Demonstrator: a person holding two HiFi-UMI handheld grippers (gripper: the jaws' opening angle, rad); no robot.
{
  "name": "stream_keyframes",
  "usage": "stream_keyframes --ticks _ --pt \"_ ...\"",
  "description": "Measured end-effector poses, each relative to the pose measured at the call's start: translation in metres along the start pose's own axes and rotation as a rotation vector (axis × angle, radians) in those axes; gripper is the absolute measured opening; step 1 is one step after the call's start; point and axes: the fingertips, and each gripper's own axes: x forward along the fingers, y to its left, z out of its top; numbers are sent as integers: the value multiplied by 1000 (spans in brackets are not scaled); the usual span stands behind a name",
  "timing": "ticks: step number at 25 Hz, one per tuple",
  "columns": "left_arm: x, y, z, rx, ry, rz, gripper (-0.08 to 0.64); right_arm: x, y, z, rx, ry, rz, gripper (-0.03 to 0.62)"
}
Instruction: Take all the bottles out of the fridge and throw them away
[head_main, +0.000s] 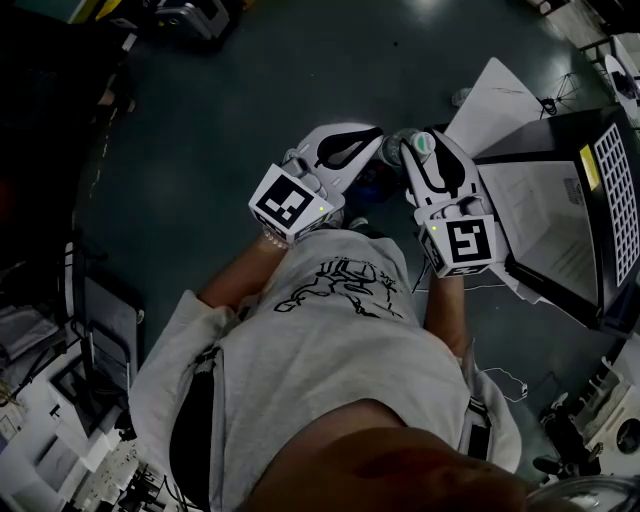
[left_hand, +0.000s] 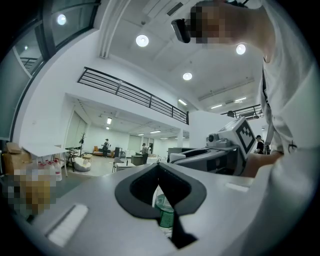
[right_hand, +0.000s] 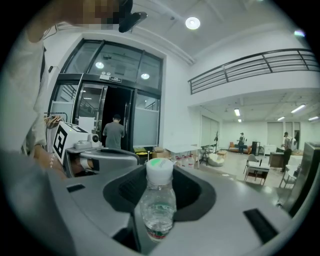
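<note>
Looking down from the head camera, I see a person in a pale grey shirt (head_main: 330, 350) holding both claws out in front of the chest, above a dark floor (head_main: 230, 90). A black fridge (head_main: 545, 140) stands at the right edge of that view, close to the right claw.

My right claw (right_hand: 160, 172) is clamped on a white-capped bottle (right_hand: 158, 207). The bottle is clear, stands upright between the jaws, and has a strip of label low on its body. In the head view its cap pokes out at the claw's tip, just left of the fridge.

My left claw (left_hand: 160, 175) is clenched almost completely. A green-banded bottle (left_hand: 163, 210) sits in the narrow slit between its jaws (only a sliver of clear plastic and the green band shows, the rest being hidden by the dark pads).

The two claws are close together, their tips nearly meeting, so both bottles are in the air between chest and fridge, not resting on the floor. Each claw's marker cube (head_main: 290, 203) faces up towards the head camera.

Behind the claws, the gripper views show a bright white hall with a railed balcony (right_hand: 255, 67) and a few people standing far off.
</note>
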Motion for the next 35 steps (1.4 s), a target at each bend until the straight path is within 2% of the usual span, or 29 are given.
stream_keyframes --ticks 12,18,22,35 --pt "26 -23 -22 -21 34 -37 11 -19 -21 -24 12 35 -32 158" --pt "29 -28 -53 -35 80 -46 11 -20 -24 -63 52 69 -43 158" --pt "29 -31 -77 -84 144 -28 10 -19 -20 -87 83 85 -35 158" --pt "15 -43 -159 -116 217 -54 9 -18 9 -171 127 149 -33 158"
